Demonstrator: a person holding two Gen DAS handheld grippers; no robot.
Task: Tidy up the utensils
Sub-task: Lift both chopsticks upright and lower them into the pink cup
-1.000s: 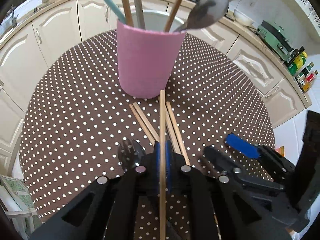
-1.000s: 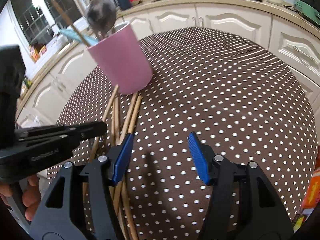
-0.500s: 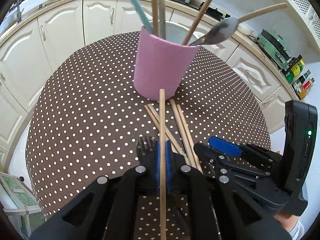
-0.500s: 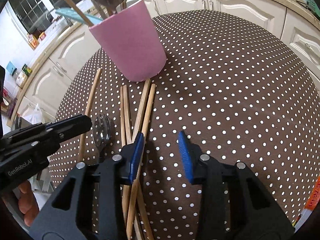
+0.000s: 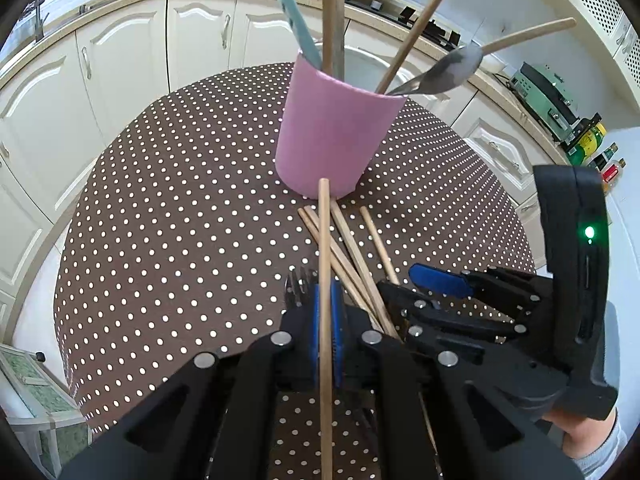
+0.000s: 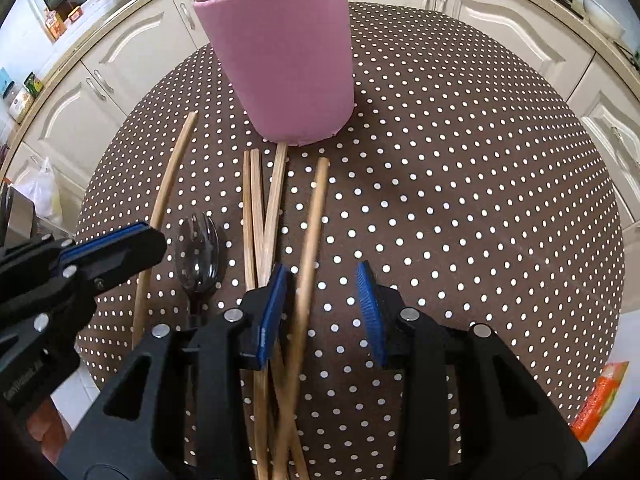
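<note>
The left tool [image 5: 326,312] is clamped on 1 wooden chopstick [image 5: 325,248], its tip just short of the pink cup [image 5: 332,136] near the middle of the round dotted desk [image 5: 180,200]. The right tool [image 6: 322,312] stands wide apart over 1 loose chopstick [image 6: 310,240]. 3 more chopsticks [image 6: 258,216] lie on the desk beside it, and 1 dark fork [image 6: 198,252] lies left of them. The cup holds 1 spoon [image 5: 448,72], 1 teal handle [image 5: 292,16] and several wooden sticks.
</note>
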